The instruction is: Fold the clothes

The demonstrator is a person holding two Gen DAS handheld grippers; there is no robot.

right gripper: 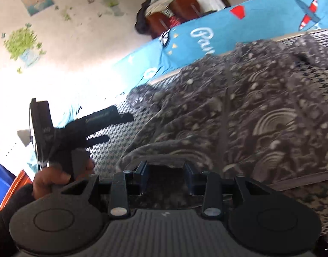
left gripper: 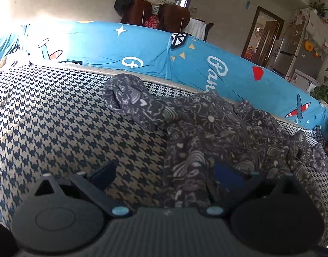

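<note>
We see a dark grey garment [left gripper: 217, 128] with a pale doodle print lying crumpled on a houndstooth cover [left gripper: 57, 111] in navy and beige. From the left wrist view it fills the area from 12 o'clock round to 3 o'clock, with 1 rolled sleeve or leg end [left gripper: 129, 98] reaching out toward 11 o'clock. Behind the cover, along the top of the view, runs a bright blue backrest [left gripper: 142, 47] printed with stars, planes and white lettering.

The left gripper [left gripper: 164, 171] sits low over the cover with its 2 fingers wide apart. A strip of the garment runs down between them, nearer the right finger [left gripper: 226, 173], but we see neither pad pressing on it.

In the right wrist view the picture is blurred. The right gripper [right gripper: 166, 175] has its jaws partly apart, with the folded edge of the garment [right gripper: 228, 111] lying just ahead of them and dark cloth between the fingers; the pads do not look to be pinching it. The garment spreads from 12 o'clock to 4 o'clock here.

At 9 o'clock in that same view we see the other gripper [right gripper: 112, 126] from the side, its fingers pointing across the cover, held by a hand [right gripper: 50, 182] in a dark sleeve [right gripper: 5, 214].
</note>
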